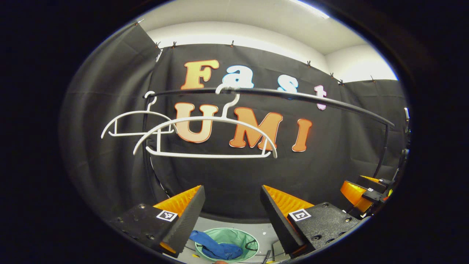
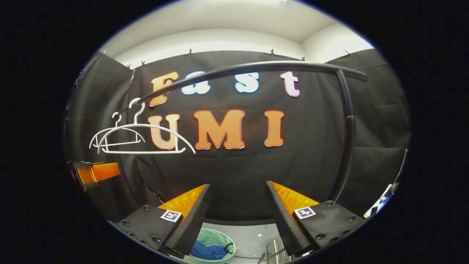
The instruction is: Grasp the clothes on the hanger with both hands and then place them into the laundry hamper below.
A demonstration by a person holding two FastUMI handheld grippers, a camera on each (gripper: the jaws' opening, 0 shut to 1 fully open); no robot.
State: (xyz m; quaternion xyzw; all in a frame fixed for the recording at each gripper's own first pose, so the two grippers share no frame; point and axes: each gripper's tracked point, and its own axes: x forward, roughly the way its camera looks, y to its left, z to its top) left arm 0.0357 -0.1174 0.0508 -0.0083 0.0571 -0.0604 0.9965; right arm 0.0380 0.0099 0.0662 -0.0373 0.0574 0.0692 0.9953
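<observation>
Nearest the lens in the left gripper view, the left tongs stand wide open with nothing between the fingers; the right tongs in the right gripper view are spread just as wide and equally empty. Below them, on the floor, sits the green laundry hamper, and the blue clothes already lie inside it, bunched against the near-left side with part draped toward the rim. Above, two white hangers hang bare from the dark rail, the nearer one in front of the smaller one behind it.

Judging from this, the drop looks done, so the risks are small ones. The garment seems to ride over the hamper's edge (hard to be sure at this angle), and a light mesh hamper could tip or let the fabric slide out onto the floor if anything brushes it. The tongs are also level with the hangers' lower bars; a careless sweep could hook one and knock it off the rail. The right tongs show at the far right edge of the left gripper view, near enough that the two could collide.
</observation>
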